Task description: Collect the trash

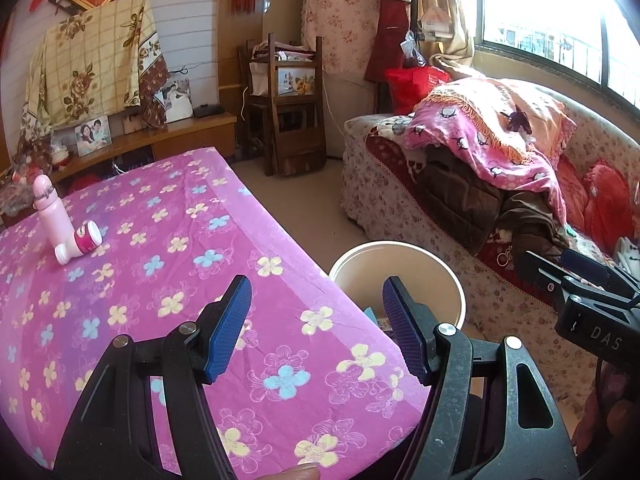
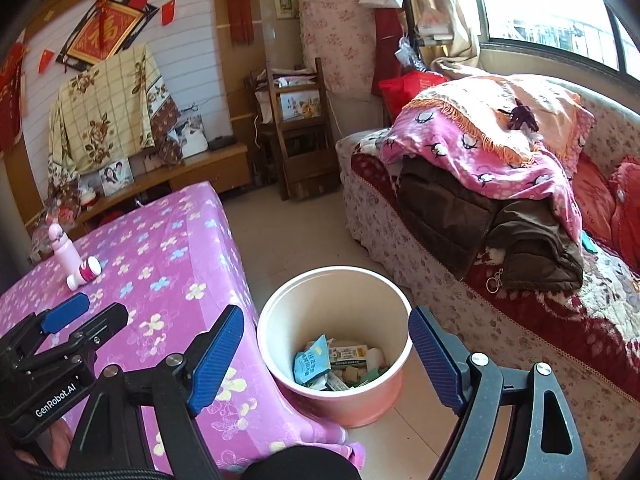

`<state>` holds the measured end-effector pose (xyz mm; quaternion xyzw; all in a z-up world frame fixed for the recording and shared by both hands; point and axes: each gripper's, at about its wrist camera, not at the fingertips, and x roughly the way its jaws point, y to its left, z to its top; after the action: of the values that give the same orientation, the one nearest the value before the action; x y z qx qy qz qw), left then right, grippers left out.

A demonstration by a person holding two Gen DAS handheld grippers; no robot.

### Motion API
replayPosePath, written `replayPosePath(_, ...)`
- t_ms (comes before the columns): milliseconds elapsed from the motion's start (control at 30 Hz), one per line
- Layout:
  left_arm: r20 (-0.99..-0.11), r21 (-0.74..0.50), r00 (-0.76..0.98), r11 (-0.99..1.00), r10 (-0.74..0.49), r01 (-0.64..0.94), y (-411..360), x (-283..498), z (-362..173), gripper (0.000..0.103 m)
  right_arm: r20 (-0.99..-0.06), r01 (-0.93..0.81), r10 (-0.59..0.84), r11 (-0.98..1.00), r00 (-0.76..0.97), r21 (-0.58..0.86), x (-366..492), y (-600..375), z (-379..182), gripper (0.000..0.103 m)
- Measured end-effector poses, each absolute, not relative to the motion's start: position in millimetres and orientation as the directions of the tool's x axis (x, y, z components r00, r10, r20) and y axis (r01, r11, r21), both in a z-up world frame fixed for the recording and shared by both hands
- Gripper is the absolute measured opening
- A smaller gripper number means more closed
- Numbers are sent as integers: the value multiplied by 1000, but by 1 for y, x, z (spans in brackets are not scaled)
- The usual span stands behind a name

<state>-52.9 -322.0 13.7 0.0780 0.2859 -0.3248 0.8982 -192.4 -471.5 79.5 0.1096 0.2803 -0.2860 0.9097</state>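
A pink bin [image 2: 340, 400] stands on the floor beside the table; in it lie several wrappers and cartons [image 2: 332, 364]. Its rim also shows in the left wrist view [image 1: 400, 248]. My left gripper [image 1: 318, 332] is open and empty over the table's right edge, next to the bin. My right gripper [image 2: 326, 364] is open and empty above the bin. The left gripper also shows at the left of the right wrist view [image 2: 86, 314]. The right gripper shows at the right edge of the left wrist view [image 1: 560, 264].
The table has a purple flowered cloth [image 1: 168, 264]. On its far left a pink bottle [image 1: 48, 208] stands and a small pink-white bottle [image 1: 80, 242] lies. A sofa piled with blankets and clothes [image 2: 500, 208] is on the right. Wooden chairs [image 2: 300, 132] stand at the back.
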Motion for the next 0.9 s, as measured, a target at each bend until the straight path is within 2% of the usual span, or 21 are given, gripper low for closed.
replayPosePath(267,-518,-22,667,788,-535,615,-314,-60,21,67,-556,578,-470,816,685,23,-193,-460,86,83)
replayPosePath(900,-514,-36,673,797,-532,603,-307,-61,19,67,-543,569,-470,822,696,18,-189,-451,91,84)
